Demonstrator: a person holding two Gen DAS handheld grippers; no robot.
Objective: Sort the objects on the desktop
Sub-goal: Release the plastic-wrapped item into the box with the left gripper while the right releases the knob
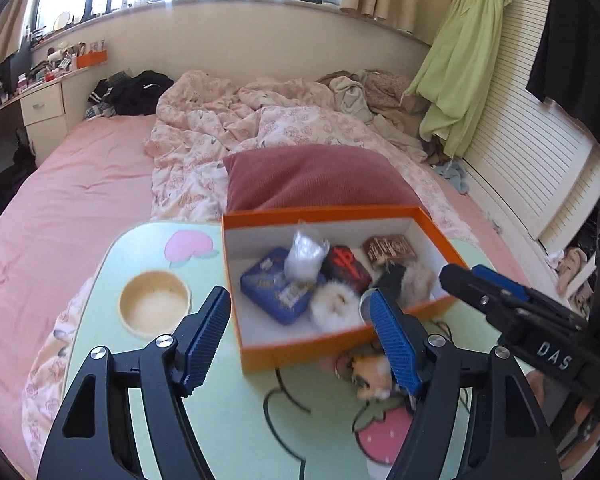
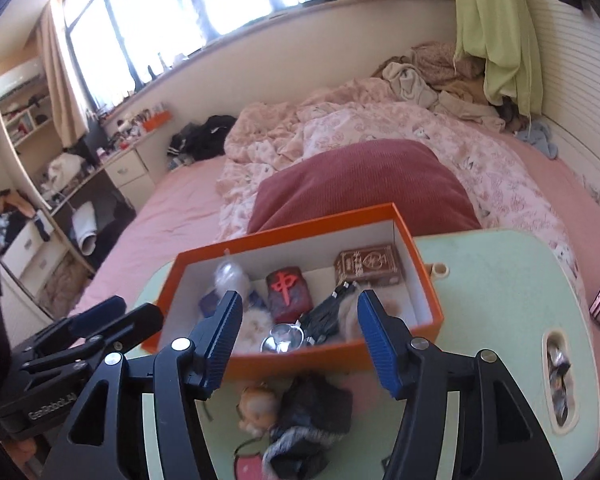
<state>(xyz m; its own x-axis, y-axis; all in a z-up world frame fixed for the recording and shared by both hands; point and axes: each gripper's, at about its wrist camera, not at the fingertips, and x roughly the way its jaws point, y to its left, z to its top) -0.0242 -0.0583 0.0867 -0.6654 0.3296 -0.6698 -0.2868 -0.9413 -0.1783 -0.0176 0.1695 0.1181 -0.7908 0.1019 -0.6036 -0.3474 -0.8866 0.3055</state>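
I have both tools released: the left gripper (image 1: 300, 320) and the right gripper (image 2: 298, 322) stand with jaws apart and nothing between the pads, each hovering at the near wall of the orange box (image 2: 424, 268) on the pale green lap table (image 2: 500, 280). I judge one deposit complete and the next pick pending. Box contents: a blue tin (image 1: 276, 288) with a clear plastic bag (image 1: 306, 252) on top, a dark red mahjong-tile block (image 2: 288, 290), a brown patterned box (image 2: 370, 264) in the far right corner, a white fur pompom (image 1: 334, 306), a dark corded item (image 2: 328, 312) and a round shiny metal piece (image 2: 282, 338) against the near wall. Still unsorted, on the table's near edge just outside the box: a small plush figure (image 2: 256, 404) beside a dark fur-trimmed item (image 2: 312, 416). The next move calls for lowering one gripper over either piece; both are soft and touching, so I would close on one alone.
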